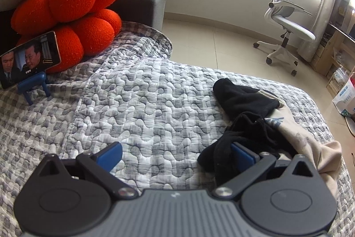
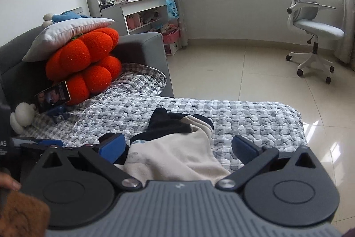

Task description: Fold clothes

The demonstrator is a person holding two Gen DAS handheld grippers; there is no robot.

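Left wrist view: the left gripper [image 1: 176, 156] hovers over the quilted bedspread [image 1: 133, 103] with its jaws spread wide and holding nothing, though black cloth of the crumpled black-and-cream garment [image 1: 246, 108] at 3 o'clock brushes its right pad. The right gripper [image 2: 177, 148] also gapes wide, the garment's cream part [image 2: 177, 154] lying between its fingers at 6 o'clock, unclamped.

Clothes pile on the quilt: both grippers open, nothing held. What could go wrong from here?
1. The black garment and the cream garment overlap, so one pinch may lift both.
2. The left gripper has its right finger against black cloth; closing could catch the quilt too.
3. The right gripper straddles the bunched cream garment; a grab there likely folds crooked.
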